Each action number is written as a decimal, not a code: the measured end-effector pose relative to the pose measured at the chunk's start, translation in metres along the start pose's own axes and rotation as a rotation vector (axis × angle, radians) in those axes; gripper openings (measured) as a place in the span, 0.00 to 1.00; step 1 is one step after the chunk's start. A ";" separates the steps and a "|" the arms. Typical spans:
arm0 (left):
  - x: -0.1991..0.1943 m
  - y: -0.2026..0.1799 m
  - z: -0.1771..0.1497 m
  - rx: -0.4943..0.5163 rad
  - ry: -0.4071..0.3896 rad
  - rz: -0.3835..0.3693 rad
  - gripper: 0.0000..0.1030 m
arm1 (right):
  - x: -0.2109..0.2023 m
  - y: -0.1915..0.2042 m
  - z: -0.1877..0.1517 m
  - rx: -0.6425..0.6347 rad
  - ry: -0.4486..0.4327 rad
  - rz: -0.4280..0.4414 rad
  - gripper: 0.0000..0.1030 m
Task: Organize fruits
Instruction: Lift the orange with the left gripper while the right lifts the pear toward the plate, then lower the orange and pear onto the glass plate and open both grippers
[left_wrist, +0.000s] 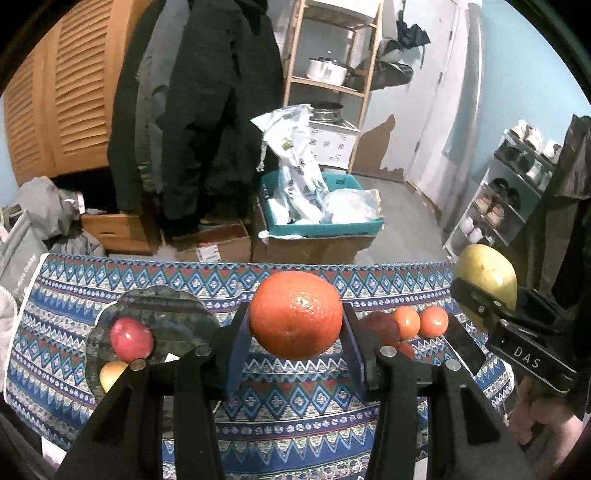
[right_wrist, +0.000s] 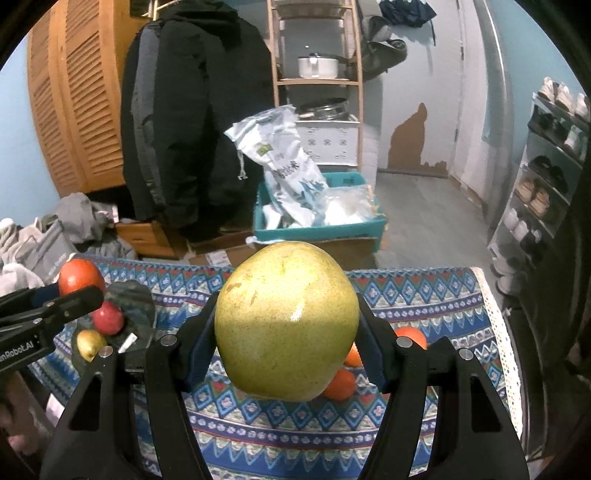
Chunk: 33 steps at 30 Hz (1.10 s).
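1. We count one large round orange (left_wrist: 295, 314) clamped between the left gripper (left_wrist: 295, 325)'s two blue pads, held above the patterned blue tablecloth (left_wrist: 295, 417).
2. One big yellow-green pear-shaped fruit (right_wrist: 286, 319) sits gripped between the right gripper (right_wrist: 286, 332)'s pads, further right.
3. On the dark scalloped plate (left_wrist: 173, 314) at left lie two fruits: one red apple (left_wrist: 132, 340), one yellow apple (left_wrist: 110, 374).
4. We count three small oranges (left_wrist: 434, 320) right of the held orange.

orange (left_wrist: 295, 314): round, held aloft | yellow-green pear (right_wrist: 286, 319): upright, held aloft | red apple (left_wrist: 132, 336): on plate
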<state>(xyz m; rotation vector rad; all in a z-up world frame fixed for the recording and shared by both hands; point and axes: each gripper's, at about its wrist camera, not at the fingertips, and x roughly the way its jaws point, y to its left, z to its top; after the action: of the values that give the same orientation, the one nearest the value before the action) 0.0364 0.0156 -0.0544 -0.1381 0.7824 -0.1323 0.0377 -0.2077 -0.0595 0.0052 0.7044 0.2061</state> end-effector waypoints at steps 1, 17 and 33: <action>-0.001 0.003 0.000 -0.006 -0.001 0.004 0.46 | 0.001 0.005 0.002 -0.005 -0.001 0.007 0.65; -0.005 0.059 -0.007 -0.090 0.002 0.079 0.46 | 0.026 0.072 0.019 -0.077 0.026 0.108 0.65; -0.008 0.119 -0.018 -0.191 0.011 0.153 0.46 | 0.059 0.152 0.027 -0.174 0.073 0.199 0.65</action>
<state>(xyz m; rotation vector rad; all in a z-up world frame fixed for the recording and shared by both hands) 0.0261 0.1326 -0.0825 -0.2579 0.8133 0.0868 0.0702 -0.0461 -0.0656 -0.0991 0.7567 0.4601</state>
